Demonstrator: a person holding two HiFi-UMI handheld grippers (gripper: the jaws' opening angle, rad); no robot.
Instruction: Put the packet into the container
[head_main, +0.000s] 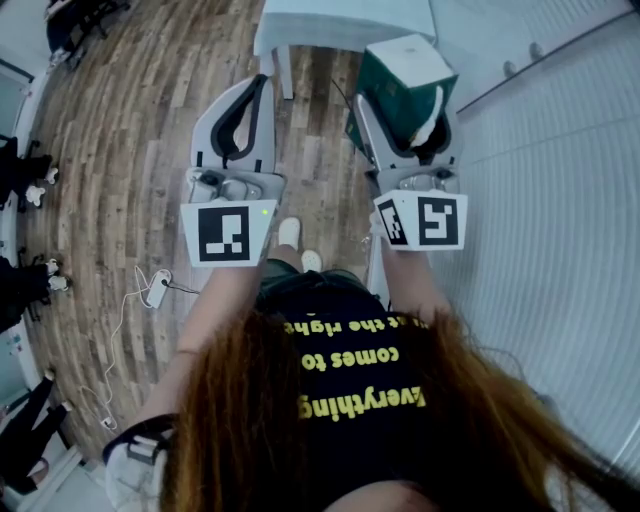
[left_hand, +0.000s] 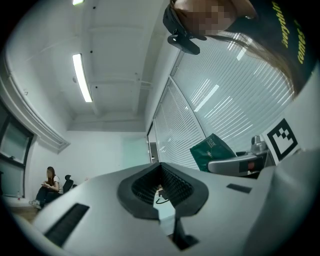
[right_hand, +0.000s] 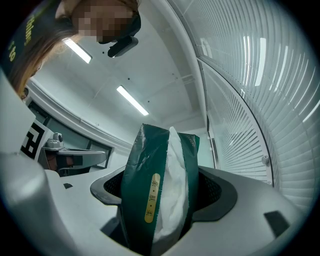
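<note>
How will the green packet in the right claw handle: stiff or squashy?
Probably squashy: the green packet looks creased and bulges white tissue where the right claw pinches it. Likely light: it sticks out past the jaws without drooping. The glossy film may slip.

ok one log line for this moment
right gripper: shut on green packet | left gripper: shut, empty | both held above wood floor | container: not in view

Shirt (head_main: 345, 380) reads "Everything comes to"; yellow label (right_hand: 151, 198) on the packet (right_hand: 135, 165) illegible.
</note>
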